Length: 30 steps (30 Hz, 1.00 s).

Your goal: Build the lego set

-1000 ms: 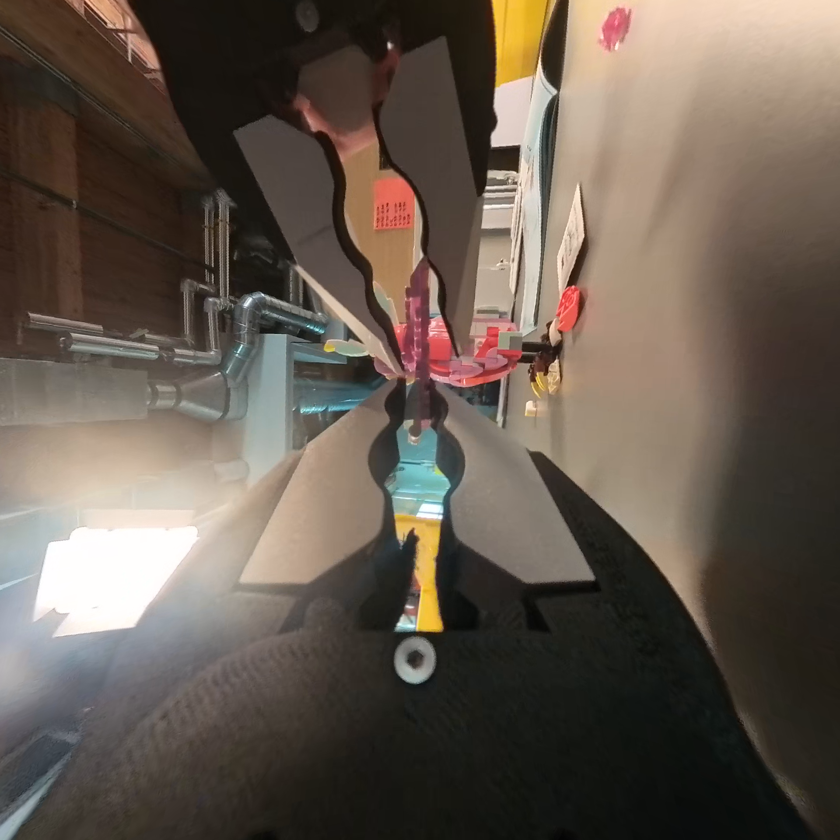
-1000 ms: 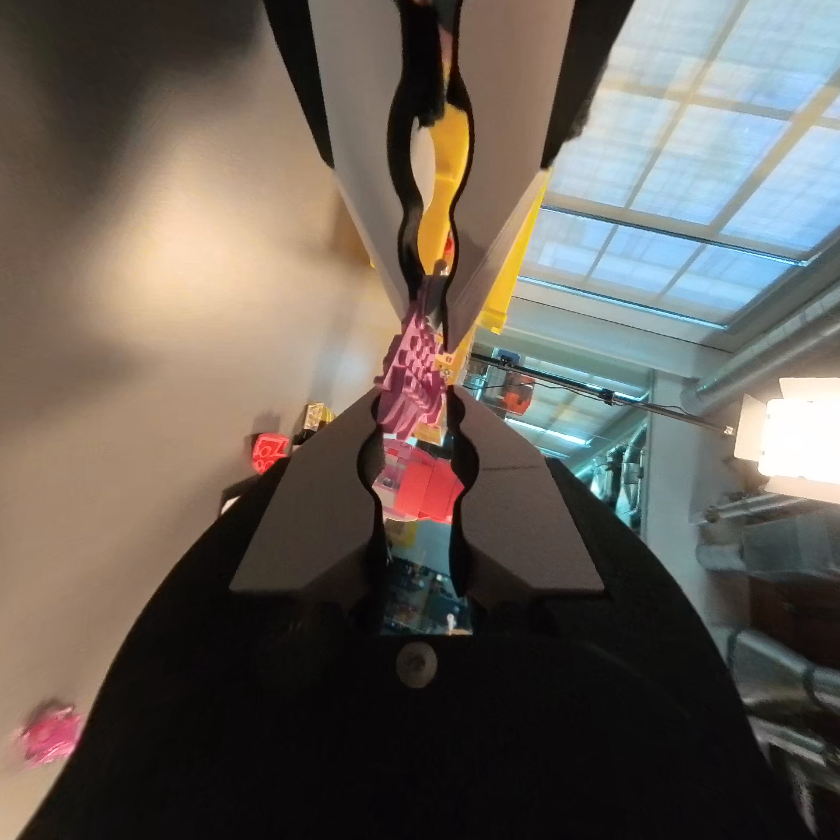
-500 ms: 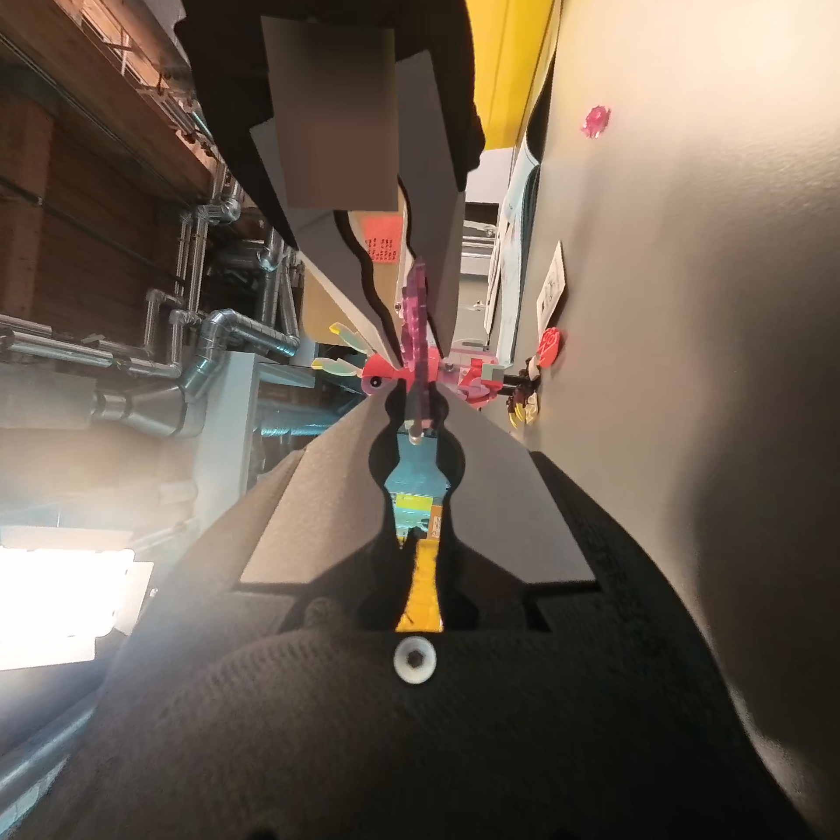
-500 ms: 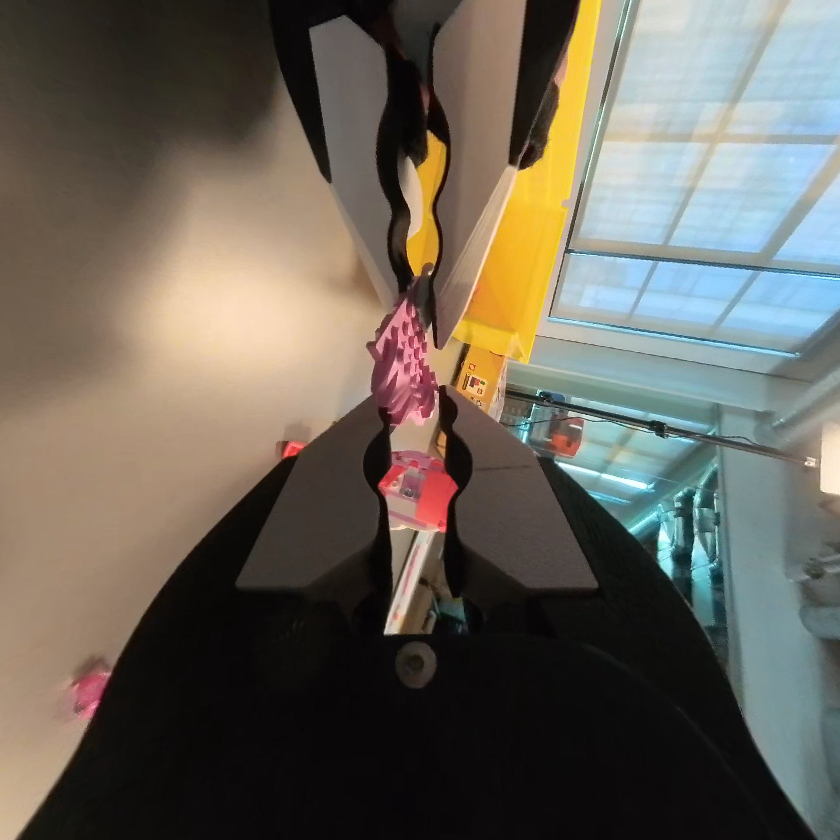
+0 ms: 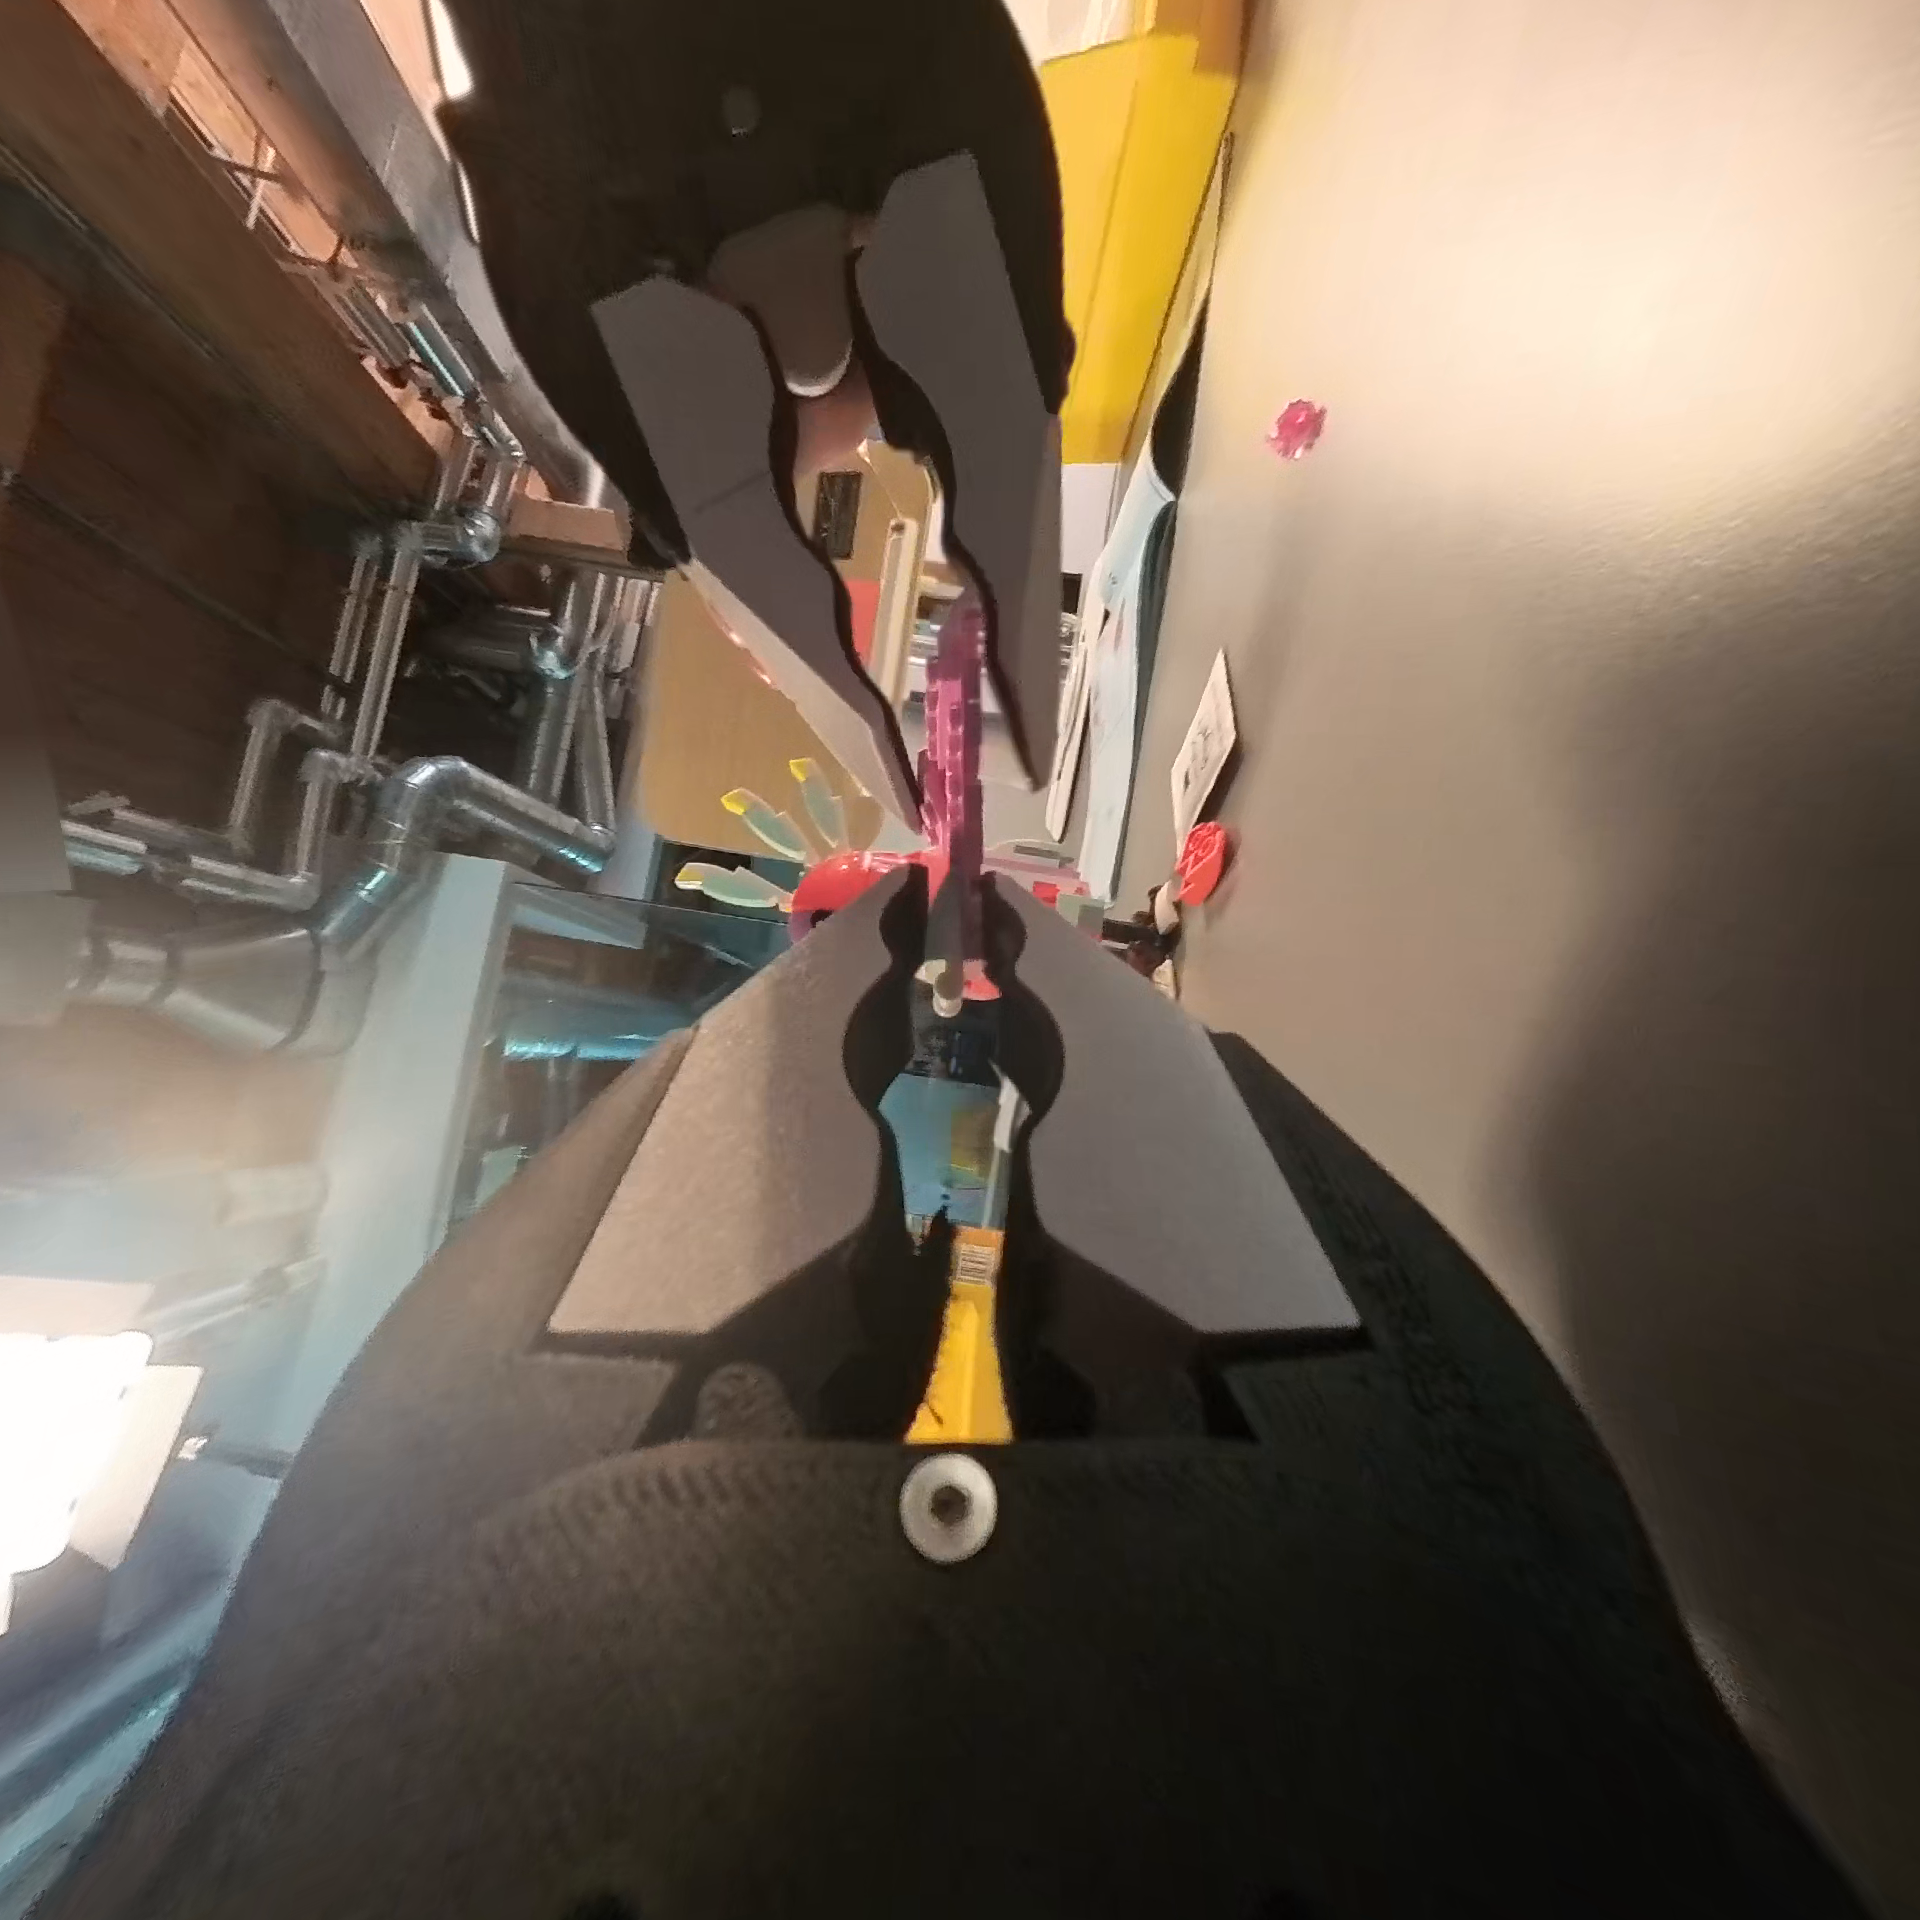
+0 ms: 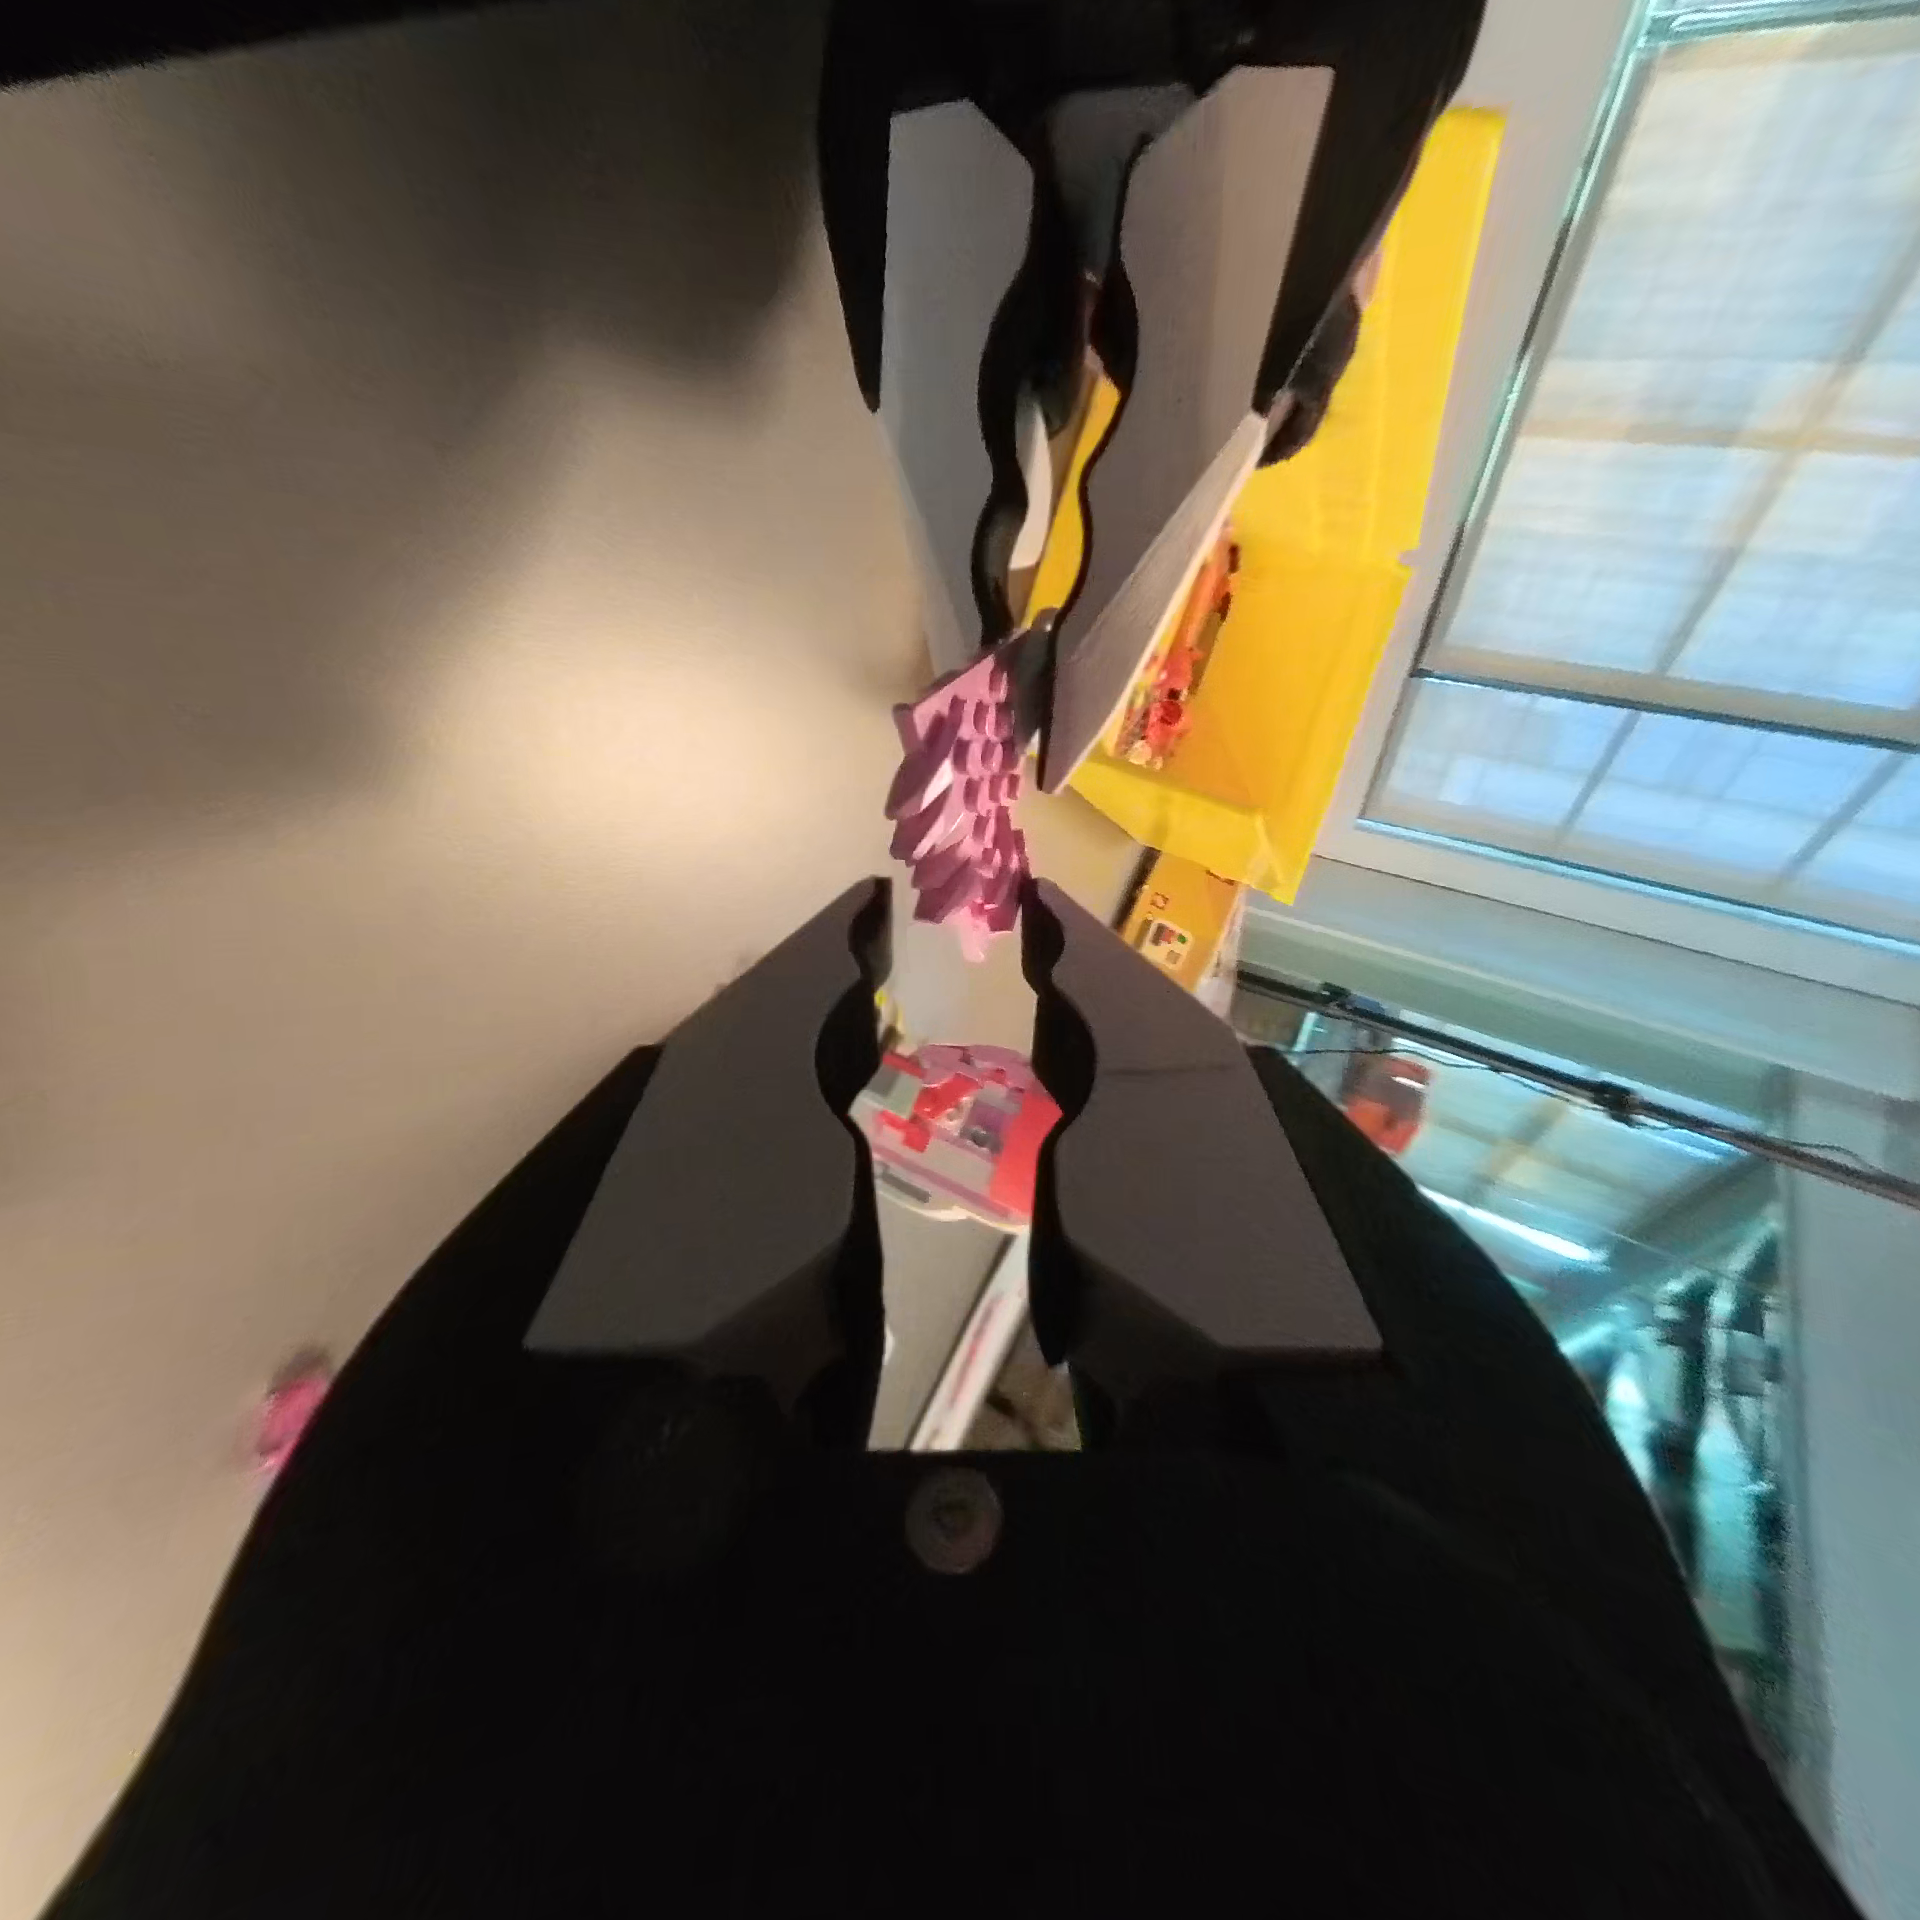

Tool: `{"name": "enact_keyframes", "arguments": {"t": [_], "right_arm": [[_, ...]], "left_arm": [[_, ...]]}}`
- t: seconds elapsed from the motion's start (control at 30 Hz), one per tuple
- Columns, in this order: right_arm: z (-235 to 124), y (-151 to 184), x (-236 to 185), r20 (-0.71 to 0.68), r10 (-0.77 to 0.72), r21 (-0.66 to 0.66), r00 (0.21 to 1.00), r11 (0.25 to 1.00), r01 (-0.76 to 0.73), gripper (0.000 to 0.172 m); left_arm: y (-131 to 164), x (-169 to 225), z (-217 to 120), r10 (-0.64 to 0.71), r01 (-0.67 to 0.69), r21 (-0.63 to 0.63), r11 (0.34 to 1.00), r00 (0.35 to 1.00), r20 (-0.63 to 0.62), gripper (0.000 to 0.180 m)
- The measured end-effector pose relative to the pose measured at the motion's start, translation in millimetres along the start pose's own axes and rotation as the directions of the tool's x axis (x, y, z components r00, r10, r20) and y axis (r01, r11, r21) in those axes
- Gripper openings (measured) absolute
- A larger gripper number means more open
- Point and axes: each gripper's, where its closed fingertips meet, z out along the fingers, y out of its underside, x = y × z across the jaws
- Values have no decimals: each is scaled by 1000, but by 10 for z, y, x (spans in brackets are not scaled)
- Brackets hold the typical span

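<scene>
Pinching a purple brick wing (image 5: 951, 790) at its dark stem, the left gripper (image 5: 954, 899) points at the right gripper (image 6: 956, 904), whose spread jaws flank the wing's far tip without pressing. Behind the wing hangs a red brick model (image 6: 961, 1117). Both views are rolled sideways: the grey table (image 5: 1558, 520) stands like a wall, with pipes (image 5: 436, 810) and a window (image 6: 1662, 468) opposite.
</scene>
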Motion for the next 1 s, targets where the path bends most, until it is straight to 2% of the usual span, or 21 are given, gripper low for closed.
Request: {"name": "enact_keyframes", "arguments": {"t": [0.17,0.27,0.33,0.37,0.4,0.43,0.5,0.53,0.57,0.6,0.67,0.83,1.0], "right_arm": [[-62,44,66,23,91,1,996,996,-91,38],[-135,105,55,57,157,6,986,988,-157,53],[-197,203,74,64,276,7,959,961,-277,50],[-224,228,85,80,382,21,921,923,-385,42],[-245,213,98,116,510,48,853,854,-517,36],[-260,170,123,166,635,77,755,755,-651,31],[-262,66,214,273,816,107,510,501,-859,28],[-256,4,243,336,857,100,391,381,-919,28],[-234,-28,259,375,877,78,301,294,-953,27],[-201,-37,253,390,886,53,251,251,-967,28],[-148,-73,229,409,885,20,223,235,-972,23],[-28,-77,144,391,881,-70,267,318,-946,18],[-23,-82,144,412,872,-103,266,334,-937,15]], "left_arm": [[-8,-21,-6,28,-28,-1,1000,999,23,8],[-7,-22,-6,53,-53,-8,999,998,33,8],[-4,-39,-10,57,-56,-11,998,997,44,8],[-3,-39,-10,59,-59,-12,998,997,45,8],[-4,-40,-9,66,-66,-13,998,997,47,8],[-6,-38,-7,75,-75,-15,997,996,49,8],[-14,-23,-6,90,-89,-14,996,995,46,8],[-17,-25,-8,92,-91,-13,996,995,48,8],[-18,-28,-8,91,-90,-13,996,995,49,8],[-18,-27,-8,91,-90,-13,996,995,49,8],[-20,-25,-9,94,-93,-12,996,994,49,8],[-20,-26,-10,101,-100,-14,995,994,51,8],[-8,-42,-10,119,-118,-27,993,991,64,8]]}}
